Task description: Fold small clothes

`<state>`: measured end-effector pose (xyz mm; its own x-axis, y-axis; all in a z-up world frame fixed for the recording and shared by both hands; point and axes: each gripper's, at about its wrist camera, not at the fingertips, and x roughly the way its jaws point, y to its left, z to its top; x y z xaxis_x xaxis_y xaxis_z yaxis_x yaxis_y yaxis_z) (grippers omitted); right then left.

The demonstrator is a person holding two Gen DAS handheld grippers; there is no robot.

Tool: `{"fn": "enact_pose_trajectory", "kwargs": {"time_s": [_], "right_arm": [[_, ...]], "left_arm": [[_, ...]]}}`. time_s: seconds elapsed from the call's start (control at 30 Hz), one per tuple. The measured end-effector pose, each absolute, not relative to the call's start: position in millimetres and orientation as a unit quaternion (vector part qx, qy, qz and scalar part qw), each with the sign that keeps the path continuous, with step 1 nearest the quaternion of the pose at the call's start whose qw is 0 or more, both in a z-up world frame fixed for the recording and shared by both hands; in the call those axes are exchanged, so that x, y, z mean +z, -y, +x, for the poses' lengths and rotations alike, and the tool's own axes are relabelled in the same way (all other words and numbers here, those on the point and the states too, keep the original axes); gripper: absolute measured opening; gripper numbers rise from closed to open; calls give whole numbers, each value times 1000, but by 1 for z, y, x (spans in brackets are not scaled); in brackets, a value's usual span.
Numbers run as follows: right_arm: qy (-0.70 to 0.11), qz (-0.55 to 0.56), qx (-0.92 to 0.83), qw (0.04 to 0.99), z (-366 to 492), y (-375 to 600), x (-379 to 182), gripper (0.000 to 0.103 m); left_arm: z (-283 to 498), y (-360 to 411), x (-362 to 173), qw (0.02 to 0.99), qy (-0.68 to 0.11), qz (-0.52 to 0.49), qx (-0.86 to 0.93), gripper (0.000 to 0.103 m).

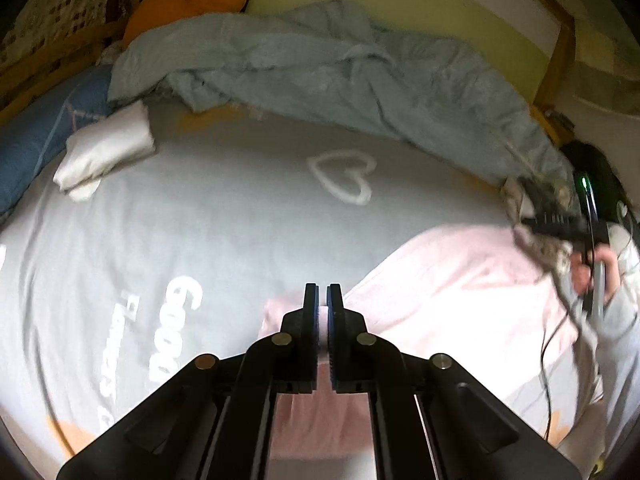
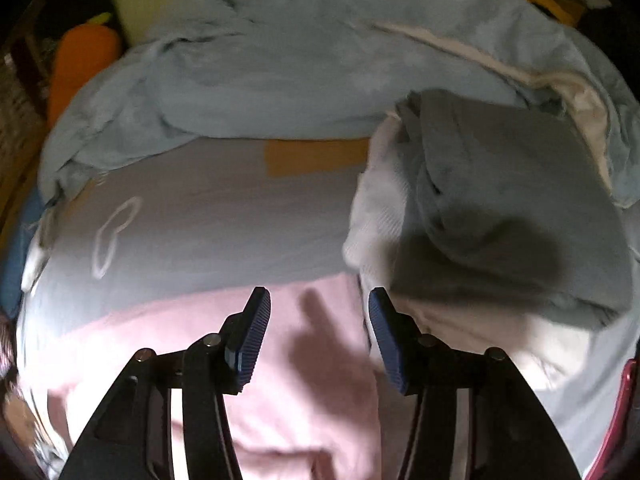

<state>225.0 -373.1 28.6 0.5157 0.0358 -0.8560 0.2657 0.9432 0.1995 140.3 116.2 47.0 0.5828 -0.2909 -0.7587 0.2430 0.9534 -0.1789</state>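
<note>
Left gripper jaws closed, pink cloth pinched between them. Right gripper jaws apart, empty, over pink cloth flat on bed. Beyond: folded white piece, blue blanket.

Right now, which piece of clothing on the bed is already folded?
The white garment near the blue pillow, a compact bundle. The pink garment lies spread; the grey one is crumpled.
</note>
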Motion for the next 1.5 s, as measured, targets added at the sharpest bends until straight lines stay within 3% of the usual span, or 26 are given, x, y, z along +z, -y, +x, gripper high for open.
{"fn": "enact_pose_trajectory", "kwargs": {"time_s": [0.1, 0.27, 0.33, 0.57, 0.83, 1.03, 1.07, 1.13, 1.2, 1.27, 1.33, 1.5], "right_arm": [[-504, 134, -51, 852, 242, 375, 16, 38], [-512, 78, -54, 854, 248, 367, 4, 31], [-521, 75, -54, 848, 247, 366, 0, 7], [-405, 104, -51, 907, 186, 375, 48, 4], [-342, 77, -91, 932, 60, 376, 95, 3], [-399, 66, -83, 911, 31, 369, 62, 3], [-407, 78, -74, 907, 35, 368, 59, 4], [-417, 114, -60, 900, 44, 368, 58, 6], [-413, 153, -36, 897, 56, 366, 59, 8], [-420, 155, -21, 894, 71, 353, 59, 22], [-430, 148, -24, 890, 88, 341, 56, 49], [-493, 95, -51, 863, 140, 316, 36, 50]], "left_arm": [[133, -112, 24, 885, -454, 27, -97, 3], [138, -118, -21, 854, -514, 2, -84, 4], [134, -118, -19, 859, -506, -2, -79, 4], [118, -124, -6, 874, -477, -13, -94, 4], [108, -138, -2, 872, -480, -38, -91, 4], [99, -130, 8, 880, -464, -12, -103, 9], [96, -126, 13, 884, -455, -6, -105, 12], [89, -118, 23, 895, -433, 2, -112, 30], [87, -107, 36, 903, -411, 5, -123, 37], [91, -94, 47, 907, -399, 3, -133, 41], [97, -82, 56, 910, -389, -6, -143, 44], [107, -47, 60, 917, -362, -11, -166, 45]]}}
